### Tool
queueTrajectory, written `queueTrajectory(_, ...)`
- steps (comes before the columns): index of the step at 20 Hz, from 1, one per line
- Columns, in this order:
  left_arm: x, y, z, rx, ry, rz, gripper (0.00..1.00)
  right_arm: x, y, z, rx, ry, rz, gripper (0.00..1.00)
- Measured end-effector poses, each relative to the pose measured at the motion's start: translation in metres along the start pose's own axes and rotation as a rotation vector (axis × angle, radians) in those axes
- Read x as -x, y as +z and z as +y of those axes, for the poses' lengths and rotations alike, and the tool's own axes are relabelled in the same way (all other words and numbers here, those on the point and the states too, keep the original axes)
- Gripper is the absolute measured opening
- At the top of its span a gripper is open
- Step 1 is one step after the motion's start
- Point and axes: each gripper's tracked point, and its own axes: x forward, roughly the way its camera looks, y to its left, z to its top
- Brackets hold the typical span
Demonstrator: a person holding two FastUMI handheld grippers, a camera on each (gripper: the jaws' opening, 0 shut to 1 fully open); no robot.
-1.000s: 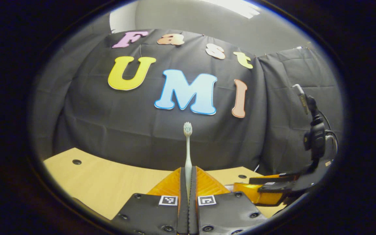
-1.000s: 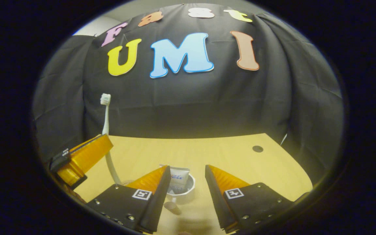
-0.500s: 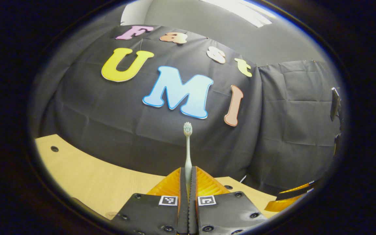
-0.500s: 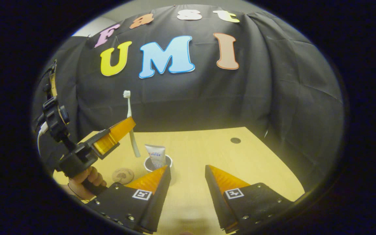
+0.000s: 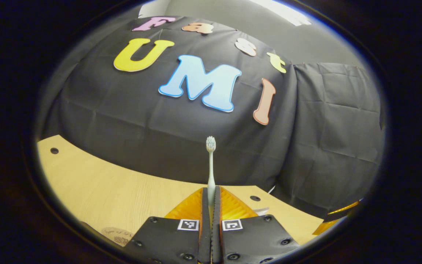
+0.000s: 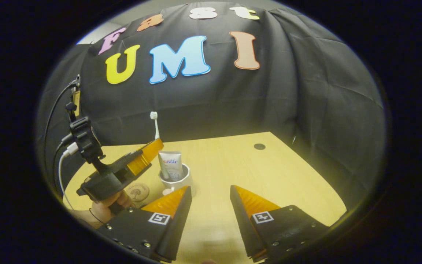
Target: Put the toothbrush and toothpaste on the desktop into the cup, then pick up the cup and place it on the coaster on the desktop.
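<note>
A pale toothbrush (image 5: 210, 167) is gripped upright, bristles up, between the closed left tongs (image 5: 211, 200) above the wooden counter (image 5: 115, 190). In the right gripper view, its lower end is seen at the rim of a white cup (image 6: 176, 179) where a toothpaste tube (image 6: 171, 165) is stood. A round coaster (image 6: 136, 191) is seen just beside the cup. The right tongs (image 6: 207, 192) are spread open, empty.
</note>
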Motion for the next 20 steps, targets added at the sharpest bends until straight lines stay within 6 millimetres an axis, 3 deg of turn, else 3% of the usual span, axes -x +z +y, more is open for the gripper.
queueTrajectory(5, 0.007, -0.017, -0.002, -0.007, -0.005, 0.069, 0.14, 0.001, 0.002, 0.005, -0.017, 0.008, 0.008, 0.66)
queueTrajectory(6, 0.009, -0.02, -0.002, -0.016, -0.002, 0.084, 0.07, 0.002, 0.001, 0.006, -0.018, 0.009, 0.009, 0.66)
queueTrajectory(7, 0.01, -0.022, -0.003, -0.023, -0.004, 0.096, 0.08, 0.002, 0.001, 0.006, -0.02, 0.011, 0.01, 0.66)
queueTrajectory(8, 0.012, -0.021, -0.002, -0.026, 0.001, 0.101, 0.23, 0.002, 0.0, 0.007, -0.021, 0.013, 0.012, 0.66)
queueTrajectory(9, 0.014, -0.02, -0.002, -0.029, 0.001, 0.108, 0.16, 0.001, 0.001, 0.008, -0.02, 0.014, 0.014, 0.66)
queueTrajectory(13, 0.026, -0.02, -0.003, -0.045, 0.013, 0.146, 0.3, 0.0, 0.001, 0.012, -0.017, 0.033, 0.024, 0.66)
queueTrajectory(16, 0.042, -0.012, -0.005, -0.067, 0.036, 0.161, 0.56, -0.004, 0.003, 0.02, -0.006, 0.077, 0.039, 0.66)
queueTrajectory(19, 0.063, 0.003, -0.005, -0.078, 0.082, 0.15, 0.56, -0.01, -0.001, 0.018, 0.002, 0.088, 0.073, 0.66)
queueTrajectory(20, 0.07, 0.006, -0.005, -0.08, 0.105, 0.149, 0.62, -0.013, -0.003, 0.019, -0.002, 0.097, 0.092, 0.66)
